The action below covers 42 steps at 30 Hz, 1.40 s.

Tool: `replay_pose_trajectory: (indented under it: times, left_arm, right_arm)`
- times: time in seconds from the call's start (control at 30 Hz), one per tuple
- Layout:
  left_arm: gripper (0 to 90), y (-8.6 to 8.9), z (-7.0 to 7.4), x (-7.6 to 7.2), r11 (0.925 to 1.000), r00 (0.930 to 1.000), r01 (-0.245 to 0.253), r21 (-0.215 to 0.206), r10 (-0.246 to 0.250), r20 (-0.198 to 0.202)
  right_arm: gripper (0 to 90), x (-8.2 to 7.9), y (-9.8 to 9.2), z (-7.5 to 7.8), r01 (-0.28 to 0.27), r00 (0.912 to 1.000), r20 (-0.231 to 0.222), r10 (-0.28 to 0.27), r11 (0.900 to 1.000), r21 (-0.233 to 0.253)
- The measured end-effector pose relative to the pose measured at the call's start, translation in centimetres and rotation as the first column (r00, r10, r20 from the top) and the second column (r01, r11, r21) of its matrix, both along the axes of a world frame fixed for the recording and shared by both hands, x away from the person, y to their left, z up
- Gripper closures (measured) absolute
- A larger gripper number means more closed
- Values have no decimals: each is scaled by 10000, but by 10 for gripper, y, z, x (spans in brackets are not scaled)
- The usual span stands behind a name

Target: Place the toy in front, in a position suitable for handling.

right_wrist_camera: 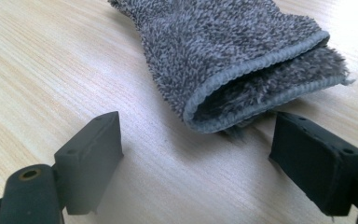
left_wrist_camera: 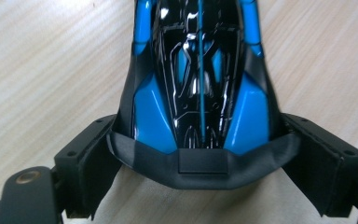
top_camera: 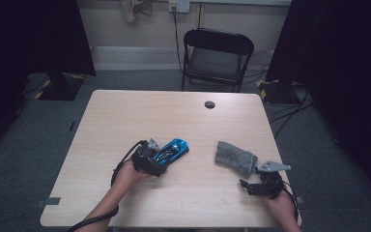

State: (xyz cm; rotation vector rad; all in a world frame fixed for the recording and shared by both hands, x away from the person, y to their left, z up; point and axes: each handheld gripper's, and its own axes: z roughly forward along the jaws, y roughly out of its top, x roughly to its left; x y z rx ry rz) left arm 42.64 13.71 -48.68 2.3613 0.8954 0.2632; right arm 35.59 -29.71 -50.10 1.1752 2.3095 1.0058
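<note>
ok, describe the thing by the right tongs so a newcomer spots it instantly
Start at the light wooden table and go to its near right part, just ahead of the right tongs. There lies a folded grey fluffy cloth with a stitched hem: soft and matte, unlike the glossy blue toy car.

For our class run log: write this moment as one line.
left gripper: shut on toy car | right gripper: open by grey cloth | table

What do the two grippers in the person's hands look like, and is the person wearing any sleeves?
Both are black. The left gripper and the right gripper each have two blocky, matt black jaws with small screw holes in them. A grey three-cornered plate sits on top of the right one. A black cable loops from the left gripper back along the forearm. No sleeves reach the forearms in the high view.
</note>
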Motion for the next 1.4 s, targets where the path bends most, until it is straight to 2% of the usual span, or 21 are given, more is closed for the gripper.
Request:
replay_pose_trajectory:
  times: [0.4,0.53,0.6,0.7,0.9,1.4]
  left_arm:
    - [139,0,-4,-2,9994,9992,-20,-335,33,394]
    - [163,1,-5,-3,9988,9984,95,-486,-67,562]
    - [192,3,-6,-4,9978,9980,42,-657,0,629]
    - [233,7,-9,-6,9950,9955,49,-999,46,945]
    - [233,12,-14,-8,9892,9905,260,-1442,-60,1373]
    - [240,13,-15,-8,9889,9900,315,-1454,-108,1407]
  right_arm:
    - [157,0,0,0,2,10000,1,-2,10000,-4]
    - [157,0,0,0,2,10000,2,-2,10000,-1]
    - [157,0,0,0,1,10000,2,-1,10000,-5]
    - [157,0,0,0,5,10000,4,-5,10000,-1]
    - [157,0,0,0,6,10000,2,-6,10000,-6]
    - [158,-1,-1,0,-85,10000,-45,85,10000,20]
